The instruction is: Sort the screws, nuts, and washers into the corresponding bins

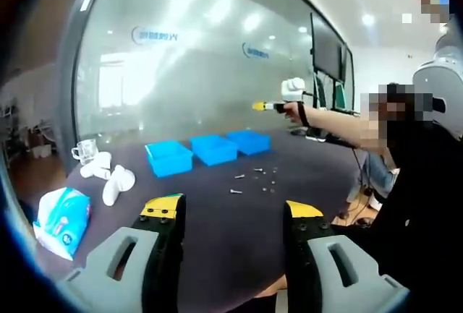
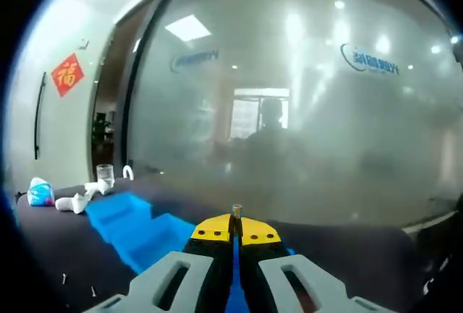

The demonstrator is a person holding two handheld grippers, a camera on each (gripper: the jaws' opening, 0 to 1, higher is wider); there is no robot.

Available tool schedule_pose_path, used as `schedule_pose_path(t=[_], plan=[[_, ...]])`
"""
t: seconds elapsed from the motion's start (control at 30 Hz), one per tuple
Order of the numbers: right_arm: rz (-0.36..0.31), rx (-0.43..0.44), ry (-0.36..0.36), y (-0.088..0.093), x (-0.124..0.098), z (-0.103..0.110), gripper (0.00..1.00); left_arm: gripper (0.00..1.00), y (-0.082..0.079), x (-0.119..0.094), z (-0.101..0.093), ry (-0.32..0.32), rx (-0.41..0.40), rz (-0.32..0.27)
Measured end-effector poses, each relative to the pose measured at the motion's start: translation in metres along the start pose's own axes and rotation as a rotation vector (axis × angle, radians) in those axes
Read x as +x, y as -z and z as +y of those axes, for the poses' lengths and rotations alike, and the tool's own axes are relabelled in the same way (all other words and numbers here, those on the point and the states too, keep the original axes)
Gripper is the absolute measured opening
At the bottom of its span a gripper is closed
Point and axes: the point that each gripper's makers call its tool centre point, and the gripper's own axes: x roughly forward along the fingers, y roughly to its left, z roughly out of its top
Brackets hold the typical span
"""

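Three blue bins (image 1: pixel 168 157) (image 1: pixel 214 149) (image 1: pixel 249 141) stand in a row on the dark table (image 1: pixel 217 233). In front of them lie several loose screws and small parts (image 1: pixel 255 178). My left gripper (image 1: pixel 233 208) hovers low over the near table edge, open with nothing between its yellow-tipped jaws. A person's hand holds my right gripper (image 1: pixel 262 106) high above the rightmost bin. In the right gripper view that gripper (image 2: pixel 236 228) is shut, and a small metal part (image 2: pixel 236 211) pokes out between its tips. The blue bins (image 2: pixel 119 208) (image 2: pixel 155 237) lie below it.
At the table's left end are a tissue pack (image 1: pixel 61 219), white cloth-like items (image 1: pixel 110 177) and a glass cup (image 1: pixel 85 151). A frosted glass wall (image 1: pixel 202 60) runs behind the table. The person (image 1: pixel 405 183) stands at the right side. A few loose parts (image 2: pixel 65 278) lie left of the bins.
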Motion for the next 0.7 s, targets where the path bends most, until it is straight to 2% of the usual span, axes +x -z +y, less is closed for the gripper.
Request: schedule_pose_path(t=[0.13, 0.5, 0.63, 0.7], plan=[[0.01, 0.012, 0.014, 0.003, 0.003, -0.003, 0.0, 0.52, 0.0, -0.002, 0.002, -0.009, -0.005, 0.0], [0.023, 0.035, -0.003, 0.01, 0.007, -0.001, 0.01, 0.52, -0.001, -0.004, 0.002, -0.019, -0.008, -0.002], [0.013, -0.001, 0.007, 0.011, 0.011, -0.004, 0.21, 0.52, -0.001, -0.004, 0.004, -0.03, -0.018, -0.004], [0.007, 0.005, 0.008, 0.01, 0.01, -0.004, 0.24, 0.52, -0.002, -0.004, 0.005, -0.036, -0.022, -0.006]])
